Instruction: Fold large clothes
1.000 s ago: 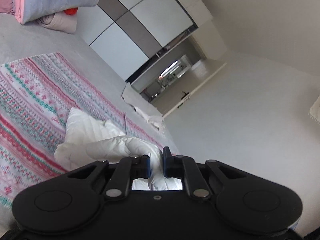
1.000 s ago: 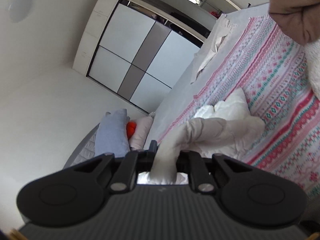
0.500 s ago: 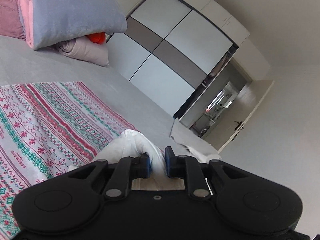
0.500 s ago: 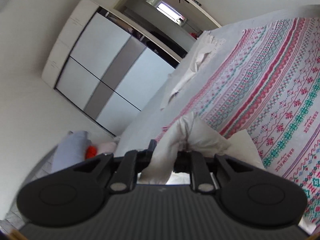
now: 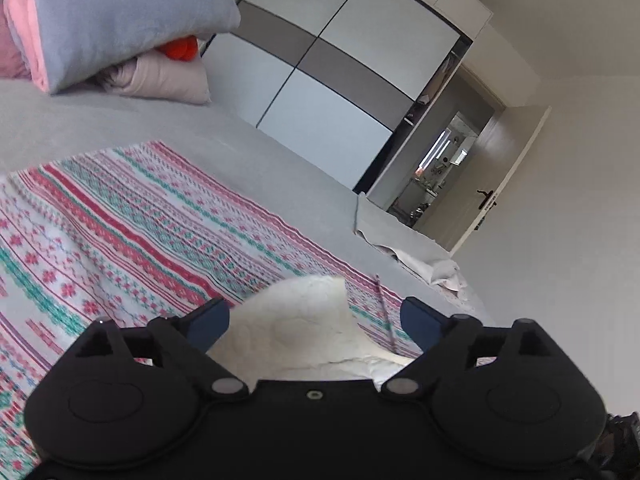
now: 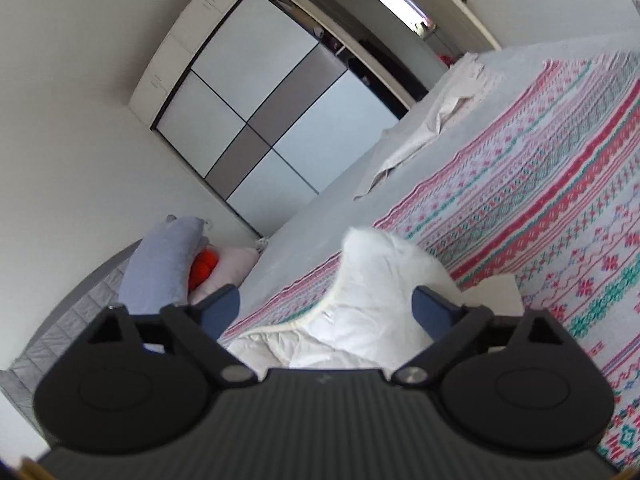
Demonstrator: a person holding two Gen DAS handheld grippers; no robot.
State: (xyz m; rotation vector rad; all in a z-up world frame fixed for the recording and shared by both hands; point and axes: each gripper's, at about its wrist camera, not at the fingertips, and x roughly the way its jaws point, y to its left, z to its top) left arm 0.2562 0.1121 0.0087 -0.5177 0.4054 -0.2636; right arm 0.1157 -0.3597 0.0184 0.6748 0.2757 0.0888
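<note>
A white padded garment (image 5: 304,320) lies on the patterned pink, red and green blanket (image 5: 120,232). In the left wrist view its corner rises between the spread fingers of my left gripper (image 5: 314,318), which is open and not clamped on it. In the right wrist view the same white garment (image 6: 368,280) bulges up between the spread fingers of my right gripper (image 6: 326,306), also open. Much of the garment is hidden under both gripper bodies.
The blanket (image 6: 540,208) covers a grey bed (image 5: 100,124). Stacked pillows and a folded grey-pink quilt (image 5: 100,12) lie at the bed's head with an orange object (image 5: 180,48). A crumpled pale cloth (image 5: 412,256) lies at the far edge. A wardrobe (image 5: 340,68) and open doorway (image 5: 444,172) stand beyond.
Both grippers were shut on the white garment and holding it up; both have now opened and the garment rests on the blanket between their fingers. Both cameras have tilted.
</note>
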